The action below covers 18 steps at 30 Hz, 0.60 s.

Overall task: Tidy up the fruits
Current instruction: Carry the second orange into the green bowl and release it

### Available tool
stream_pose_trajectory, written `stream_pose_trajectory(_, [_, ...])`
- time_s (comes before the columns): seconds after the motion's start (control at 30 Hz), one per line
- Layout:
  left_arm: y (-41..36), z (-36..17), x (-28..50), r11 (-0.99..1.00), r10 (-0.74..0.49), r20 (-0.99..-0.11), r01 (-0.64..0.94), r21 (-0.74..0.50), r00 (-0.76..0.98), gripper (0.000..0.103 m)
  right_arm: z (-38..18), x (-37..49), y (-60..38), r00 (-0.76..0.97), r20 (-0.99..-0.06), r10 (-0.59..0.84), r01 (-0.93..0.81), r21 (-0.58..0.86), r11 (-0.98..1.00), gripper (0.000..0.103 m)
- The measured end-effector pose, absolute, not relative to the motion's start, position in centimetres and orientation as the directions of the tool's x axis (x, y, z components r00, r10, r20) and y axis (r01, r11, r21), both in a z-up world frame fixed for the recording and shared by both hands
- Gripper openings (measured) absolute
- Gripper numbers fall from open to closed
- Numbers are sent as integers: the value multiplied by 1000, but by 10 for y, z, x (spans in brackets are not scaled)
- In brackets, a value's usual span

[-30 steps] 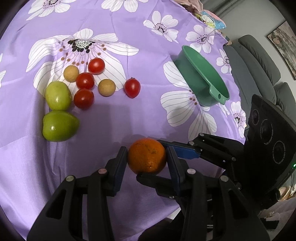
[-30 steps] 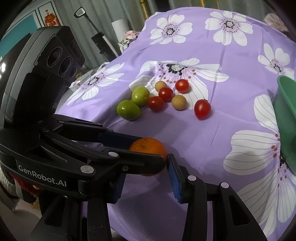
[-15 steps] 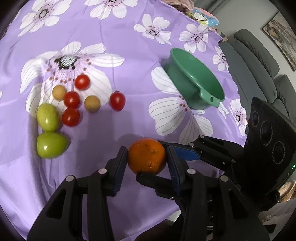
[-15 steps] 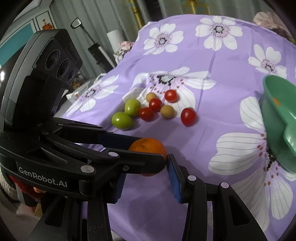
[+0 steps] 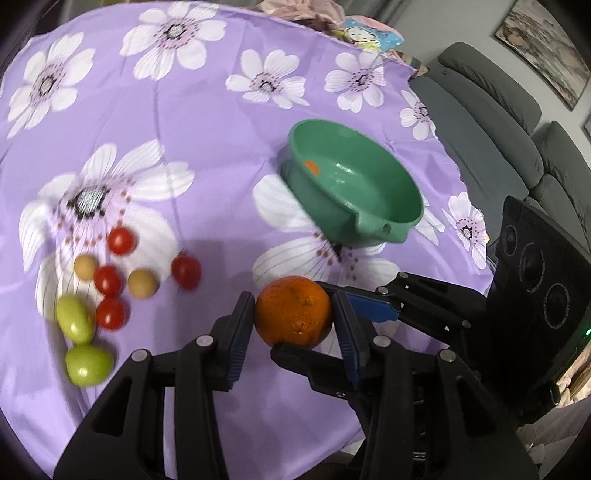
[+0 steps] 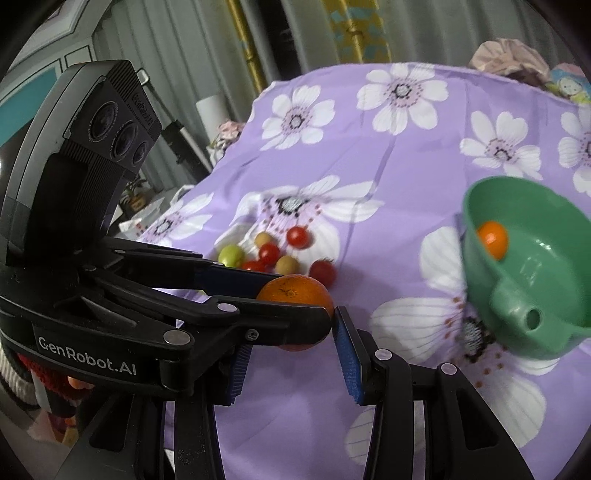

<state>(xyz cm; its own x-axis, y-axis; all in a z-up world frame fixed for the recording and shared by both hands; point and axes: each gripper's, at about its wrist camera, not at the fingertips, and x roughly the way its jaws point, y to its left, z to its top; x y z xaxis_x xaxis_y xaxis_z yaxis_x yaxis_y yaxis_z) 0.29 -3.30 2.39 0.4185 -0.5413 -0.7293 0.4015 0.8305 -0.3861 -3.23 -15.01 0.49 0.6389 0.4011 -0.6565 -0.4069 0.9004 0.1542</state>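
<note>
An orange (image 5: 293,312) hangs above the near part of the purple flowered cloth. My left gripper (image 5: 293,325) is shut on its sides. My right gripper (image 6: 291,345) reaches in from the right, one blue pad (image 5: 373,308) behind the orange and one finger under it, and is also shut on it. A green bowl (image 5: 373,192) with a handle stands further off to the right and holds a small orange fruit (image 6: 493,238). To the left lie several red cherry tomatoes (image 5: 186,270), two tan round fruits (image 5: 143,283) and two green fruits (image 5: 88,364).
The cloth (image 5: 184,122) drapes over a round table whose edge curves just below the grippers. A grey sofa (image 5: 498,129) stands to the right. Crumpled fabric and a cartoon packet (image 5: 369,35) sit at the far edge. Curtains and a cabinet (image 6: 74,44) lie beyond the left side.
Both grippers rose together with the orange held between them and shifted toward the bowl. The bowl's inside now shows, and the loose fruits have slid to the lower left of the views.
</note>
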Motion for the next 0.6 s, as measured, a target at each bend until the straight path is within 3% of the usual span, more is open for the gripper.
stream_pose_trajectory(0.6, [-98,56,52,771,-591,-695,540,-338,409,43,34,-17,-213,772,-559,303,-271,141,952,45])
